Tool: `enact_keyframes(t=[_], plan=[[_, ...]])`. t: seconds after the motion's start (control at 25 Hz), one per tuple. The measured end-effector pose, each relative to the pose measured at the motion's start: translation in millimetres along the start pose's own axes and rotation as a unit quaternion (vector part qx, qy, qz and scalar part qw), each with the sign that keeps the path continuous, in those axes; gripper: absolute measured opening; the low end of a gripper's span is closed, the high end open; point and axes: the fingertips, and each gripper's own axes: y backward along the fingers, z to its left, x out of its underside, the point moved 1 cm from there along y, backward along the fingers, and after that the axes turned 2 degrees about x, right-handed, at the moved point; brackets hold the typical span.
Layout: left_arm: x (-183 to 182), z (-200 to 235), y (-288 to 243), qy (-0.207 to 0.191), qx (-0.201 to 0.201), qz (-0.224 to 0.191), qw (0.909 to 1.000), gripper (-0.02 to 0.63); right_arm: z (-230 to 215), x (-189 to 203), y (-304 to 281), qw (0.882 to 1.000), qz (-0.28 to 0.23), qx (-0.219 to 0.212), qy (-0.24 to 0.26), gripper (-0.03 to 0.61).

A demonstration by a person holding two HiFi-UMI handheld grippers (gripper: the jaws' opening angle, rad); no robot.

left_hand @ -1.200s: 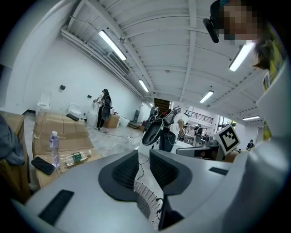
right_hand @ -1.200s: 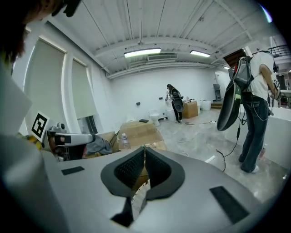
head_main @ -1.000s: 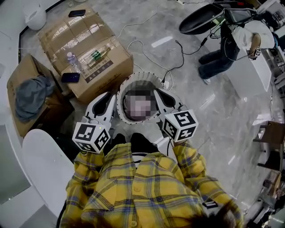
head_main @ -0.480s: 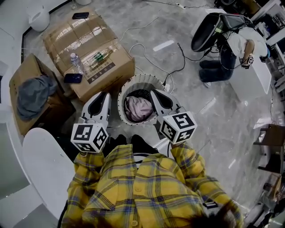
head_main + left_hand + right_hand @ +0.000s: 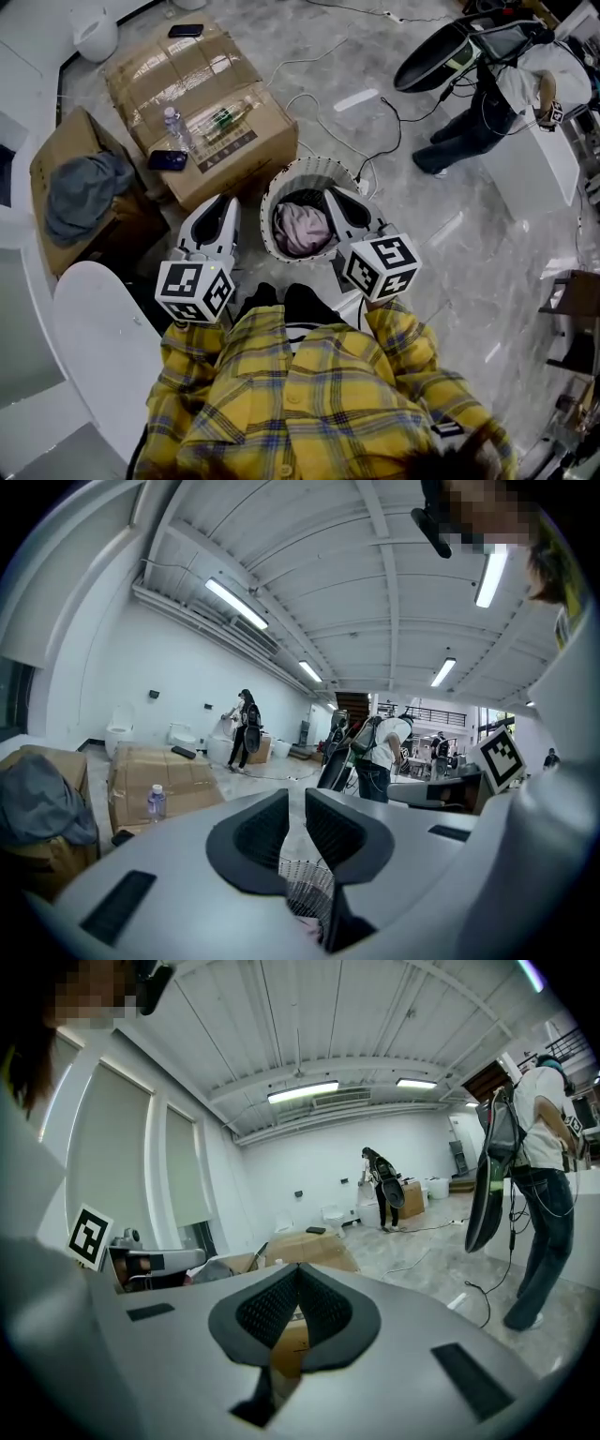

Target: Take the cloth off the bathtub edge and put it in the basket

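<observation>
head view, cloth [image 5: 302, 228] in basket [image 5: 309, 163], left gripper [image 5: 228, 200], right gripper [image 5: 338, 193] now raised

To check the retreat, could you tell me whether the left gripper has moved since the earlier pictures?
Yes. In the head view the left gripper has drawn slightly leftward, away from the basket rim.

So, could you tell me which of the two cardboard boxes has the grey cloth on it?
The smaller box at the far left; the larger one beside the basket carries a bottle and a phone instead.
</observation>
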Motion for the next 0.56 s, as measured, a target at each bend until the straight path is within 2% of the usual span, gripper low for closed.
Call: enact_keyframes(t=[0.56], plan=[[7.9, 25.9, 59.0, 0.02, -0.028, 0.019, 0.9992, 0.067, 37.0, 1.6, 0.1, 1.0, 0.013, 0.006, -0.009, 0.026]])
